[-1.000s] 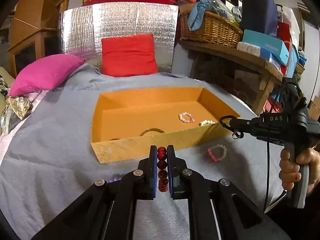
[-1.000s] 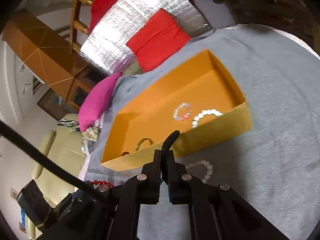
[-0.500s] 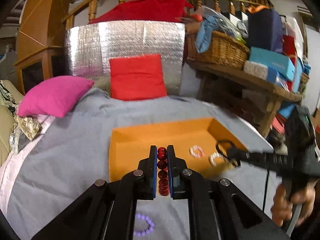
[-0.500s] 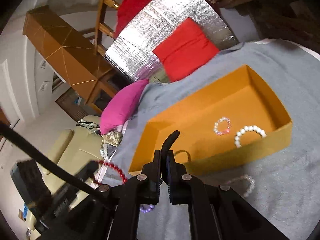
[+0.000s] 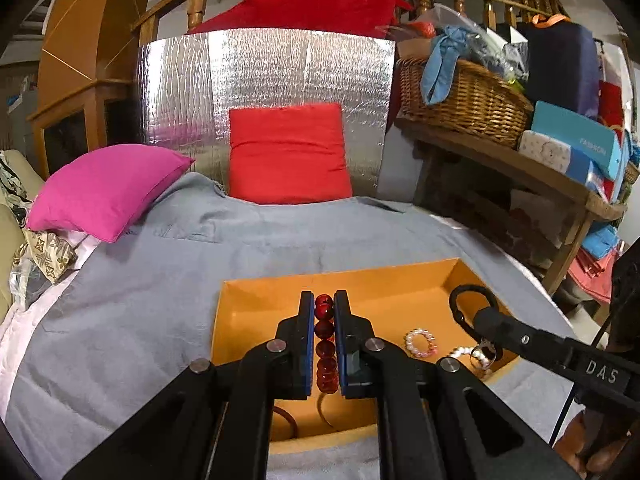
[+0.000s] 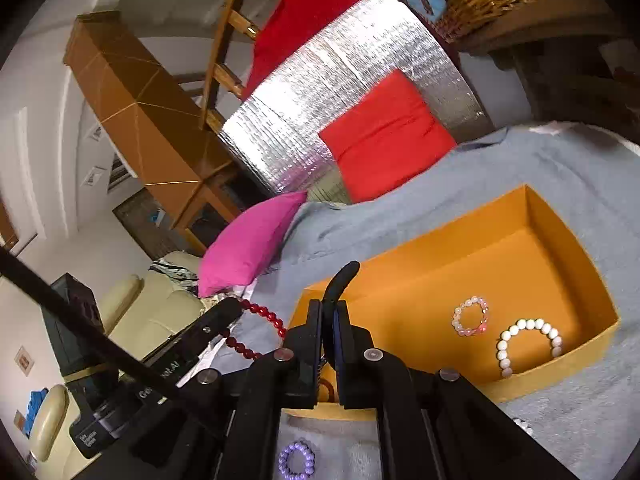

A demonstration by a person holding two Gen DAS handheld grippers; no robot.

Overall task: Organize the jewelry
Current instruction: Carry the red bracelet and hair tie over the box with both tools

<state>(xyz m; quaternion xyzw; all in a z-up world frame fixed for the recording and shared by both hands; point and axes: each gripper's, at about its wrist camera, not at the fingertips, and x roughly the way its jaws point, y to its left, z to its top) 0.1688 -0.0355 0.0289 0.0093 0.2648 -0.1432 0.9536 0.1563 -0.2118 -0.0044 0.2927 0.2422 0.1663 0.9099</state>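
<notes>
Bare left half of orange box (image 5: 256,320); bead bracelets (image 6: 528,342) crowding its right.

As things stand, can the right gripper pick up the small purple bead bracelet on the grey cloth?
Probably not yet: the right gripper is shut on a black ring-shaped piece; the purple bead bracelet lies uncovered below it, outside the orange box.

Covered by a grey blanket (image 5: 168,280), with an open orange box (image 6: 560,376) resting near its front; carried a pink cushion (image 5: 108,188) at the left, a red cushion (image 5: 288,156) at the back, and a purple bead bracelet (image 6: 297,460) just before the box.
</notes>
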